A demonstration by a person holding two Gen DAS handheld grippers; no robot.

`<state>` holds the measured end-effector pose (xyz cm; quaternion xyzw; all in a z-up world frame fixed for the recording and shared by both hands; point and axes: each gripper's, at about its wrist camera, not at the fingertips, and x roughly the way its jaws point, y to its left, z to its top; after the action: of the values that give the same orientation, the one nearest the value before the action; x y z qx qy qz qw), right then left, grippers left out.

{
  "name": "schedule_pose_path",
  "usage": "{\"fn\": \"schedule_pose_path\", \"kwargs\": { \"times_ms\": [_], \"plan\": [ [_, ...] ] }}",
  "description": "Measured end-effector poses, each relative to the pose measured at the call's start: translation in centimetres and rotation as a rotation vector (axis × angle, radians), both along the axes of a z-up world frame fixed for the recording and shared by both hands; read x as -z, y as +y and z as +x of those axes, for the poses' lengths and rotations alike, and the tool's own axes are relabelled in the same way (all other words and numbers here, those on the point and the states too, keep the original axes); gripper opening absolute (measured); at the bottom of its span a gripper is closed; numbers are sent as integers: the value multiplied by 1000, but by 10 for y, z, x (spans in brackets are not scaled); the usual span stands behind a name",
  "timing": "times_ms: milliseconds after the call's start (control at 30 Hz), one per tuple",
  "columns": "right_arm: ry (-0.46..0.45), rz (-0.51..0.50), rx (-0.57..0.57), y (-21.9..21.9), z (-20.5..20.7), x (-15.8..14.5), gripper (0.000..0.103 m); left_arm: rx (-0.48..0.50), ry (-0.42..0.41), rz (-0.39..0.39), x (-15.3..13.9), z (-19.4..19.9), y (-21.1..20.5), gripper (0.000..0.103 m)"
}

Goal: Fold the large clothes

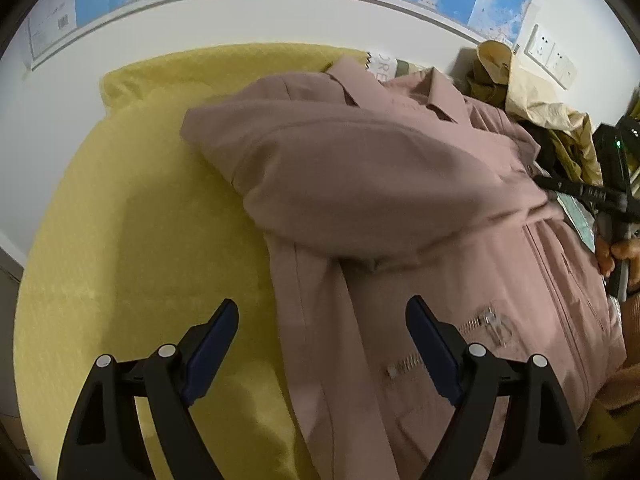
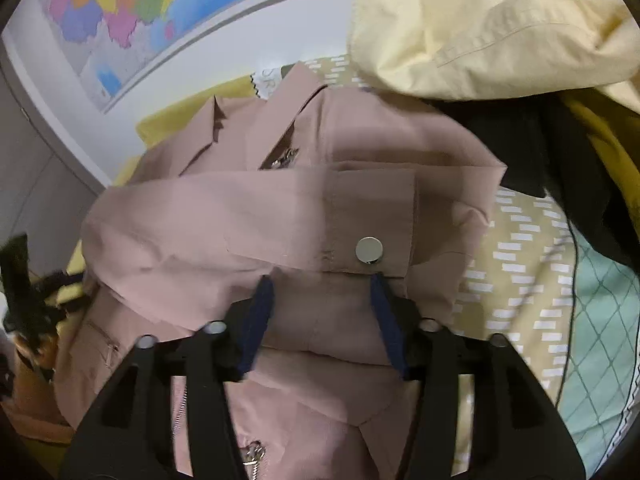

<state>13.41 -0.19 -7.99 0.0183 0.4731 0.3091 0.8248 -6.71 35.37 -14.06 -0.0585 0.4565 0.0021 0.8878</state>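
Two hand-held grippers stand open over one pink jacket (image 1: pixel 400 184) lying on the yellow blanket (image 1: pixel 140 200).
I note the left hand-held gripper (image 1: pixel 322 312) has jaws wide apart, empty, above the jacket's edge. The right hand-held gripper (image 2: pixel 322 282) is parted, pads off the cloth, just below the sleeve cuff (image 2: pixel 372 220) with its metal snap (image 2: pixel 369 249), folded across the jacket's chest. Pale yellow clothes (image 2: pixel 480 32) sit beyond.
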Motion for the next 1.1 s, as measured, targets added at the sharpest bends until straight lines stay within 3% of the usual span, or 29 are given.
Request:
{"fn": "schedule_pose_path", "kwargs": {
  "times_ms": [300, 400, 633, 867, 1100],
  "plan": [
    [37, 148, 30, -68, -43, -25, 72, -7, 4, -55, 9, -43, -1, 87],
    [53, 140, 56, -91, -67, -22, 82, -2, 13, -94, 8, -54, -1, 88],
    [159, 164, 77, -135, -123, 4, 82, 20, 18, -150, 12, -91, -15, 93],
    [210, 262, 23, -143, -152, 13, 85, 66, 35, -215, 14, -117, -38, 96],
    [234, 321, -119, -127, -180, 17, 90, 117, 30, -300, 16, -124, -60, 96]
  ]
}}
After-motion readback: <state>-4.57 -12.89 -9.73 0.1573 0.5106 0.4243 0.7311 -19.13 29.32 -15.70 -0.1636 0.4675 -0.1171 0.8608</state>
